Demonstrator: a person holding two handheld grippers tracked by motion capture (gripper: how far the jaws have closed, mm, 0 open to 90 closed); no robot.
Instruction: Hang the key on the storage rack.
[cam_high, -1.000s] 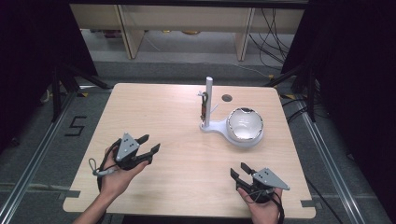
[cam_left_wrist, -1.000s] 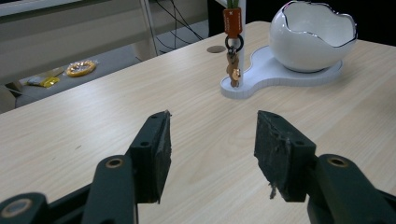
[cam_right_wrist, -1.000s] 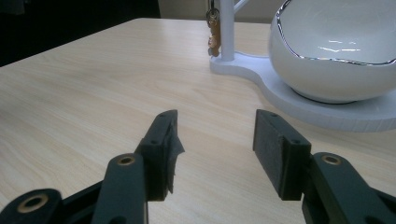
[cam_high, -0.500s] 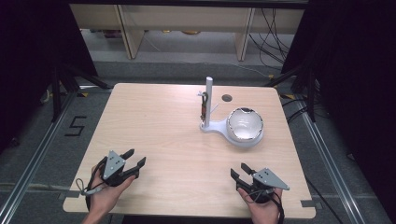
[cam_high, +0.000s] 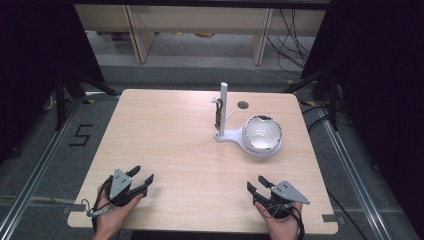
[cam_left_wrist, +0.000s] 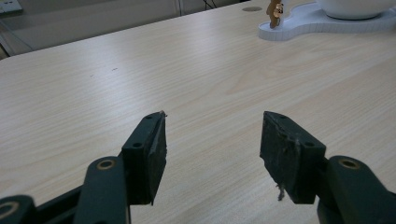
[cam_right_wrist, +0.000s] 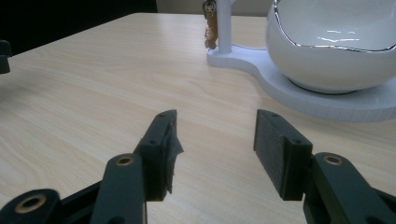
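Item 1, left gripper: has moved from mid-table back and down toward the near left edge of the table over the last second. Its jaws have just been opening and stand wide, nothing between them, bare wood beneath in the left gripper view.

Item 2, right gripper: unchanged, at the near right edge, jaws spread and empty.

Item 3, stand: white post on a flat white base, right of table centre, well apart from both grippers. A small brown figure hangs against the post.

Item 4, bowl: white, silver-rimmed, seated on the stand's base, empty as far as visible.

Assessment: both grippers sit withdrawn and empty with stand and bowl untouched; this reads as a rest pose, either before a reach or after work is finished.
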